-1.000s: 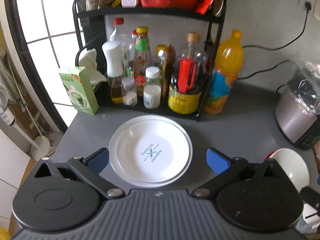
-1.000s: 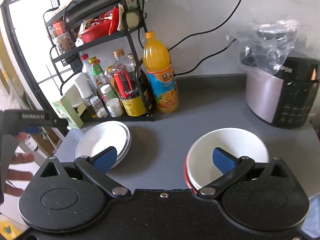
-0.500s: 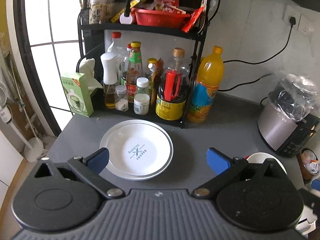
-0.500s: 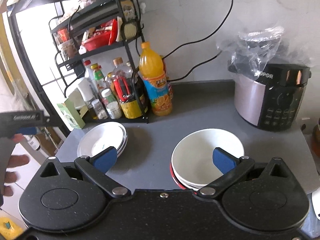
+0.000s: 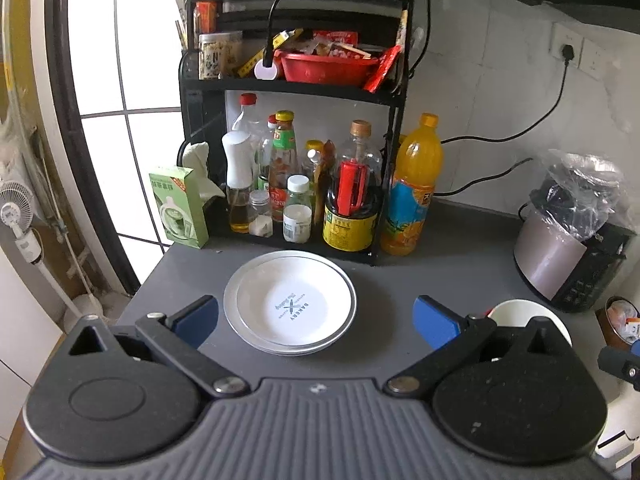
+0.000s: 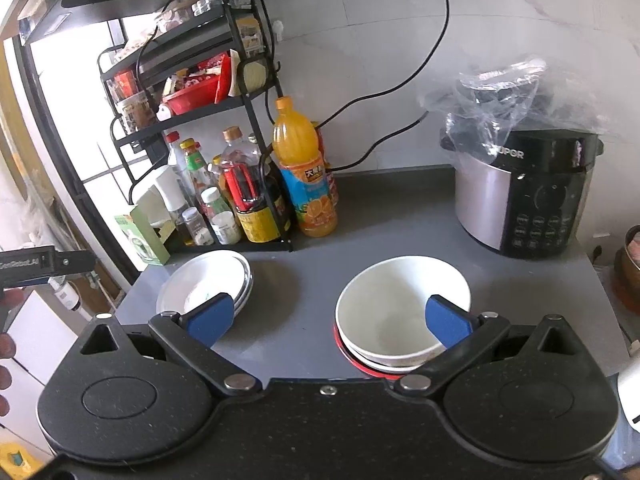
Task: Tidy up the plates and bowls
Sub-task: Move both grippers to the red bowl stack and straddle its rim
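On the grey counter [image 5: 460, 272], just in front of the black rack [image 5: 296, 92], a stack of white plates [image 5: 290, 306] is seen; two rims are counted with certainty, perhaps a third. To its right, well apart, a stack of bowls [image 6: 402, 312] is set: two white ones are nested over a red one at the bottom. Both stacks are judged stiff, glazed, slippery and breakable, and fairly heavy when lifted together, so a hold on the rim edge is advised, one piece at a time. The left gripper [image 5: 316, 316] is held spread wide and empty above the plates; the right gripper [image 6: 328, 316] is likewise spread, grasping nothing. One orange bottle [image 5: 414, 196] and one cooker [image 6: 528, 196] are noted beyond.
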A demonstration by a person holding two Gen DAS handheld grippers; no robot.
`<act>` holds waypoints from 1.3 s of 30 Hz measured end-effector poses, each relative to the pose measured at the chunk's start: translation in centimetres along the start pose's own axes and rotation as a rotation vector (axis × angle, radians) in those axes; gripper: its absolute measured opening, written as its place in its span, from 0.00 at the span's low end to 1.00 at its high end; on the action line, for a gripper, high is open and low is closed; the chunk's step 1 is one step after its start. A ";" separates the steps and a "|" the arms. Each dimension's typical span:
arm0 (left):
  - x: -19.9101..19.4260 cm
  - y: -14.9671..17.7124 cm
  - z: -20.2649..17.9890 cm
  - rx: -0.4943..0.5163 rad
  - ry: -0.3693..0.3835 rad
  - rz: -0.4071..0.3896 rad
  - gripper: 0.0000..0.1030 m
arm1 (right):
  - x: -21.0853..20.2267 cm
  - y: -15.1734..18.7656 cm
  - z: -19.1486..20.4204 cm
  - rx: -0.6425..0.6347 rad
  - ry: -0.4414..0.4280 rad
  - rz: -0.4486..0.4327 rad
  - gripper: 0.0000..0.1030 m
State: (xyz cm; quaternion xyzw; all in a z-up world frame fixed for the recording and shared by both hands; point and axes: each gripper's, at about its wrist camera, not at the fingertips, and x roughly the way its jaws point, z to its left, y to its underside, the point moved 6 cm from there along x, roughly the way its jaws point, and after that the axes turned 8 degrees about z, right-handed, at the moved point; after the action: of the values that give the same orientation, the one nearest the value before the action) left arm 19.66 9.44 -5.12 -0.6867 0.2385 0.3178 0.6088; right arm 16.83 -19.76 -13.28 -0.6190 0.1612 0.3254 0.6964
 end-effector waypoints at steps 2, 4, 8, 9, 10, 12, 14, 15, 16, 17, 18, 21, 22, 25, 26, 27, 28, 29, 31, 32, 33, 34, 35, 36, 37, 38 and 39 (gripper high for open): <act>-0.2 0.5 0.0 -0.001 -0.003 0.004 1.00 | -0.4 0.2 -0.1 0.001 0.003 -0.004 1.00; -0.4 1.0 0.1 -0.002 -0.010 0.007 1.00 | -0.8 0.5 -0.2 0.001 0.021 -0.010 1.00; -1.0 2.0 0.0 0.013 -0.029 0.008 1.00 | -1.6 0.9 -0.2 0.009 0.025 -0.014 1.00; -1.2 2.3 -0.1 0.019 -0.033 0.010 1.00 | -1.8 1.2 -0.1 0.011 0.027 -0.012 1.00; -1.3 2.6 -0.2 0.024 -0.037 0.013 1.00 | -1.9 1.3 -0.1 0.014 0.029 -0.009 1.00; -1.5 3.2 -0.2 0.026 -0.042 0.025 1.00 | -2.3 1.7 0.1 0.012 0.037 -0.003 1.00; -1.8 3.7 -0.3 0.023 -0.046 0.035 1.00 | -2.7 2.0 0.4 0.006 0.046 -0.002 1.00; -2.0 4.0 -0.4 0.025 -0.051 0.040 1.00 | -3.0 2.2 0.6 0.004 0.053 0.001 1.00; -2.3 4.3 -0.6 0.028 -0.054 0.045 1.00 | -3.2 2.4 0.7 0.003 0.059 0.005 1.00; -2.5 4.6 -0.8 0.030 -0.055 0.048 1.00 | -3.5 2.6 0.8 0.004 0.062 0.009 1.00; -2.8 4.9 -0.9 0.031 -0.052 0.052 1.00 | -3.7 2.8 0.8 0.008 0.063 0.012 1.00; -3.5 5.6 -1.6 0.047 -0.039 0.054 1.00 | -4.3 3.5 0.9 0.025 0.073 0.026 1.00; -3.6 5.8 -1.9 0.056 -0.038 0.056 1.00 | -4.6 3.7 1.0 0.027 0.077 0.029 1.00; -4.3 6.3 -2.6 0.062 -0.035 0.062 1.00 | -5.0 4.2 1.3 0.025 0.081 0.040 1.00; -4.5 6.5 -2.9 0.065 -0.030 0.063 1.00 | -5.1 4.4 1.3 0.022 0.086 0.043 1.00; -4.6 6.7 -3.0 0.067 -0.025 0.068 1.00 | -5.2 4.5 1.4 0.017 0.093 0.046 1.00; -4.7 6.9 -3.2 0.070 -0.021 0.072 1.00 | -5.2 4.7 1.4 0.015 0.098 0.049 1.00; -4.8 7.1 -3.3 0.070 -0.021 0.077 1.00 | -5.2 4.8 1.4 0.016 0.097 0.049 1.00; -4.8 7.4 -3.4 0.074 -0.016 0.082 1.00 | -5.0 5.1 1.2 0.023 0.101 0.057 1.00; -4.7 7.6 -3.5 0.082 -0.016 0.084 1.00 | -4.9 5.2 1.0 0.032 0.104 0.063 1.00; -4.5 7.8 -3.6 0.090 -0.019 0.091 1.00 | -4.8 5.3 0.8 0.042 0.104 0.067 1.00; -4.4 7.9 -3.6 0.092 -0.016 0.092 1.00 | -4.7 5.3 0.6 0.054 0.104 0.071 1.00; -4.1 7.9 -3.7 0.093 -0.009 0.093 1.00 | -4.6 5.3 0.3 0.059 0.111 0.073 1.00; -3.8 7.9 -3.7 0.094 -0.008 0.099 1.00 | -4.5 5.3 0.0 0.062 0.122 0.074 1.00; -3.4 7.8 -3.8 0.091 -0.008 0.106 1.00 | -4.3 5.3 -0.4 0.065 0.129 0.074 1.00; -3.0 7.6 -3.9 0.085 -0.001 0.106 1.00 | -4.1 5.3 -0.8 0.071 0.131 0.076 1.00; -2.5 7.5 -4.0 0.083 0.003 0.113 1.00 | -4.0 5.3 -1.1 0.076 0.130 0.077 0.99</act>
State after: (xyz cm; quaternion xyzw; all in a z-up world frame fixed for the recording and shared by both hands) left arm 13.19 4.30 -8.20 -0.6466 0.2909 0.3405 0.6176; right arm 10.65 -21.73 -15.02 -0.6052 0.2419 0.3045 0.6946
